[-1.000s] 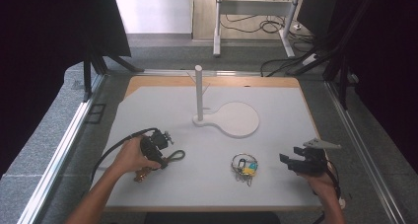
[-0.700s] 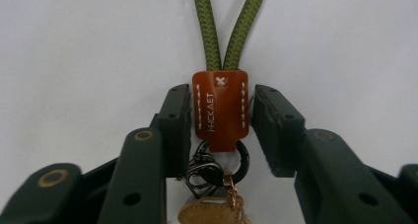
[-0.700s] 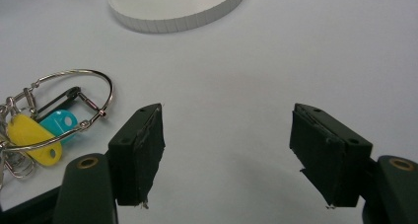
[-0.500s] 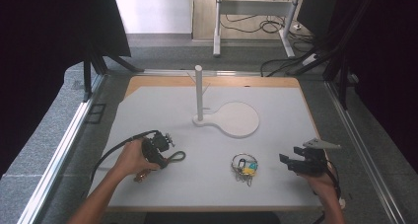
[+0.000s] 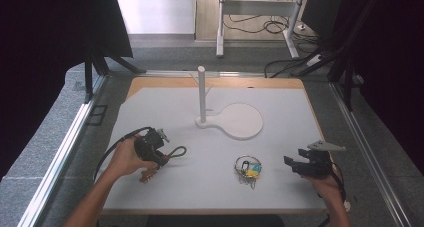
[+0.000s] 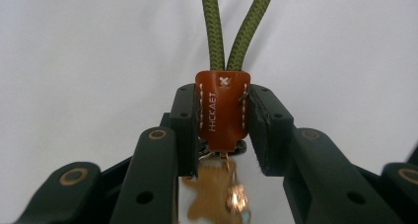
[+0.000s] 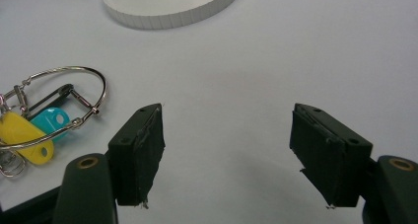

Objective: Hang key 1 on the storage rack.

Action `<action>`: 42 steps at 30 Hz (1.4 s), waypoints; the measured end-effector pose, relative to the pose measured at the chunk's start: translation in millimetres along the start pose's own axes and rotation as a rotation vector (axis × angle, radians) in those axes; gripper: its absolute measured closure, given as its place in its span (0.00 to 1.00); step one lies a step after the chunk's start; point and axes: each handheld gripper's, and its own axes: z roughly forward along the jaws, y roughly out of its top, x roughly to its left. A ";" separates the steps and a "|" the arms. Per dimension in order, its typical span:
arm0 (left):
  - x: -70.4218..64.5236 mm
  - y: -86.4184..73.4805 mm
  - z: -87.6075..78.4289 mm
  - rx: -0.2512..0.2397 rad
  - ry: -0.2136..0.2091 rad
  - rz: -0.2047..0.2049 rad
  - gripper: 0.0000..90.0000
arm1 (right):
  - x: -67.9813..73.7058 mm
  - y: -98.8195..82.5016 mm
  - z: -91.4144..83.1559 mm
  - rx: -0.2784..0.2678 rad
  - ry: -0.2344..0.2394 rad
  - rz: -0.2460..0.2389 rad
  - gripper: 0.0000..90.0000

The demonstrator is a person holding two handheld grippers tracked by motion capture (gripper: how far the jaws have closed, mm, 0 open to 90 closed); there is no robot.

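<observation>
The brown leather tab (image 6: 223, 109) of a green cord loop (image 6: 236, 26) is pinched by the left gripper (image 6: 223, 130). The right gripper (image 7: 226, 152) is held spread, a key ring (image 7: 47, 123) lying just beside its jaw.

a green cord loop (image 6: 236, 26) runs into a brown leather tab (image 6: 222, 110) stitched in white and stamped with pale letters; the tab stands upright, pinched on both sides between the jaws of the left gripper (image 6: 222, 128), with small coppery metal bits hanging below it. in the high view the loop (image 5: 175, 152) lies on the white desk (image 5: 210, 182) just right of that gripper. nearer the middle of the desk, well apart from the loop, lies a bunch of wire key rings (image 5: 248, 169) with a yellow tag (image 7: 22, 135) and a blue tag (image 7: 52, 120), flat on the surface.
</observation>
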 end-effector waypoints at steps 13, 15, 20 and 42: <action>7.4 1.1 -40.7 -0.068 -0.003 -0.002 0.74 | -1.0 -0.5 -0.3 0.004 -0.002 0.002 0.33; 7.1 3.9 -44.0 -0.067 -0.005 0.003 0.74 | -1.0 -0.6 -0.3 0.005 -0.002 0.002 0.33; 11.4 13.8 -49.0 -0.055 -0.016 0.008 0.74 | -0.3 -0.7 0.9 0.007 -0.004 0.000 0.33; 32.5 36.8 -72.0 -0.074 -0.032 -0.010 0.74 | -1.8 -0.7 0.1 0.010 -0.007 0.004 0.33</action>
